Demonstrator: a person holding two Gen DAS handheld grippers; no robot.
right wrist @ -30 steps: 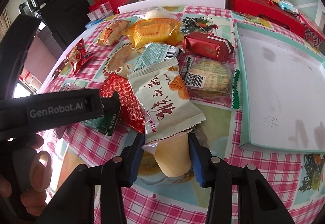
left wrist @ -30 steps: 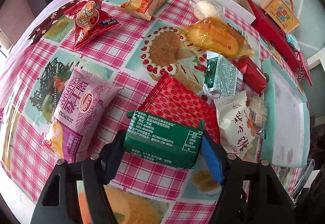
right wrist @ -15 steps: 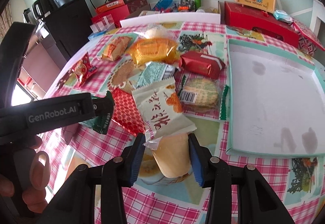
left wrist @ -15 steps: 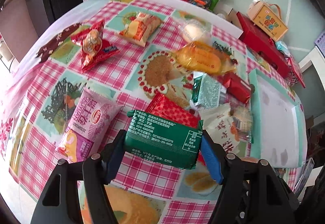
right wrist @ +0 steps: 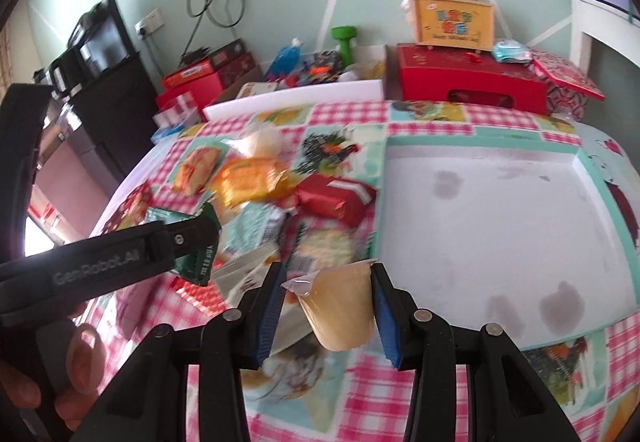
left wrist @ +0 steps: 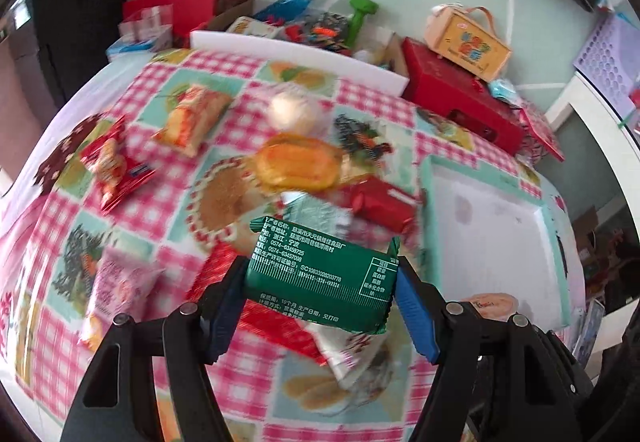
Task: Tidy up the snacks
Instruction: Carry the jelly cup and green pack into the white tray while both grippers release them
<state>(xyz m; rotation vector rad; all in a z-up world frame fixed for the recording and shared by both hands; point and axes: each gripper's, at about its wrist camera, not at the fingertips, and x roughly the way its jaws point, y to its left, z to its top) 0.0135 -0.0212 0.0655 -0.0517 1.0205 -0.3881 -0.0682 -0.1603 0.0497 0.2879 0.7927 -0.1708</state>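
Note:
My left gripper (left wrist: 320, 294) is shut on a green snack packet (left wrist: 320, 278) and holds it up above the table. It also shows in the right wrist view (right wrist: 200, 242). My right gripper (right wrist: 326, 306) is shut on a tan pudding cup (right wrist: 340, 306), lifted off the table near the front left corner of the mint-rimmed white tray (right wrist: 480, 234). The tray also shows in the left wrist view (left wrist: 488, 238). Several snack packets lie in a pile left of the tray: a yellow bread pack (left wrist: 296, 165), a red packet (left wrist: 380, 201), a pink pack (left wrist: 120, 294).
The table has a pink checked cloth (left wrist: 152, 201). A red box (right wrist: 472, 81) with a yellow carry box (right wrist: 452, 21) on it stands behind the tray. More boxes, a blue bottle and a green dumbbell (right wrist: 344, 41) stand along the back wall.
Both grippers have risen well above the table with their snacks. The view has tilted up and swung toward the tray; the table is blurred by the motion.

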